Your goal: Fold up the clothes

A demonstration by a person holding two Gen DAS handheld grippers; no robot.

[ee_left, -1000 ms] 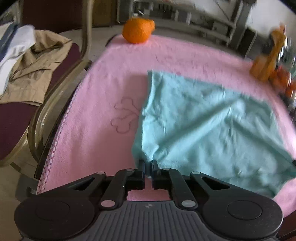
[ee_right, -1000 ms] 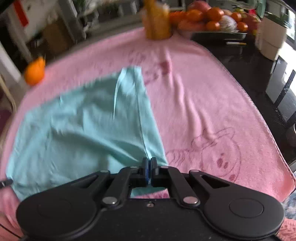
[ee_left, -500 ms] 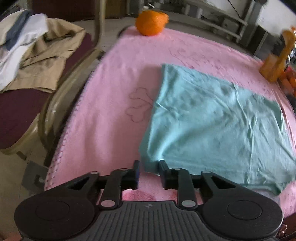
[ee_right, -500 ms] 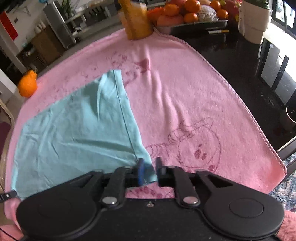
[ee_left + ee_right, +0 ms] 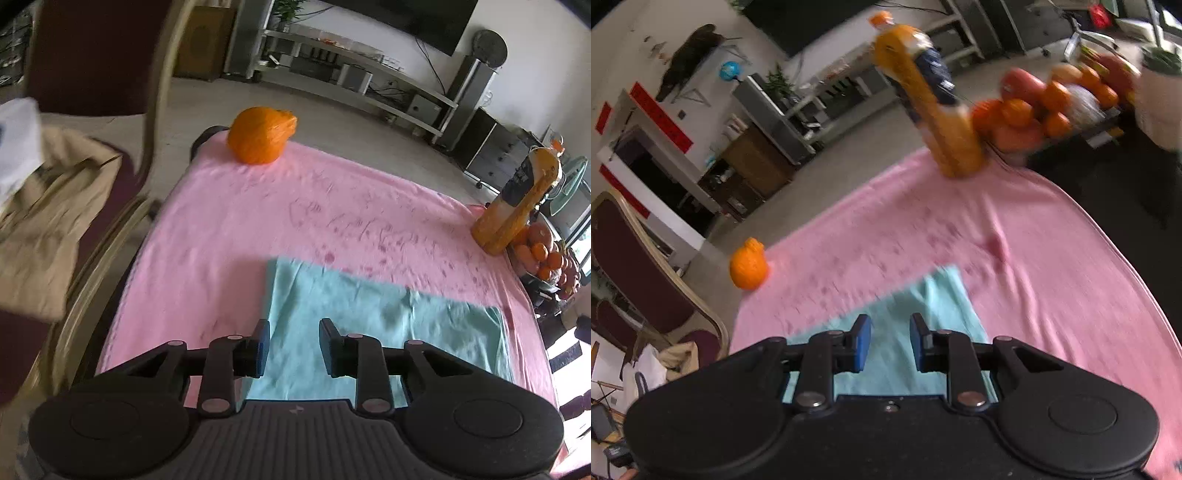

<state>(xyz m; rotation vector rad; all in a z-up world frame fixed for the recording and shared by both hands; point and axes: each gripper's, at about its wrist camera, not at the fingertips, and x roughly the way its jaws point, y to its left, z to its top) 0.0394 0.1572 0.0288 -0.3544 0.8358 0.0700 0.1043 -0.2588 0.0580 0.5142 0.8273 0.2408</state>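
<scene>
A light teal cloth [image 5: 376, 325] lies flat on a pink towel [image 5: 258, 221] that covers the table. My left gripper [image 5: 293, 341] hangs open above the cloth's left edge with nothing between its fingers. In the right wrist view the same teal cloth [image 5: 923, 314] reaches up to a far corner, and my right gripper [image 5: 888, 339] stands open over it, holding nothing. The near part of the cloth is hidden under both gripper bodies.
An orange fruit [image 5: 262, 134] sits at the towel's far left corner. A tall orange juice bottle [image 5: 517, 206] and a tray of oranges [image 5: 1045, 107] stand at the far right. A chair [image 5: 92, 59] piled with beige clothes [image 5: 40, 229] is on the left.
Both grippers opened and let go of the teal cloth's near corners, then lifted and tilted up. The cloth now lies flat on the towel.
</scene>
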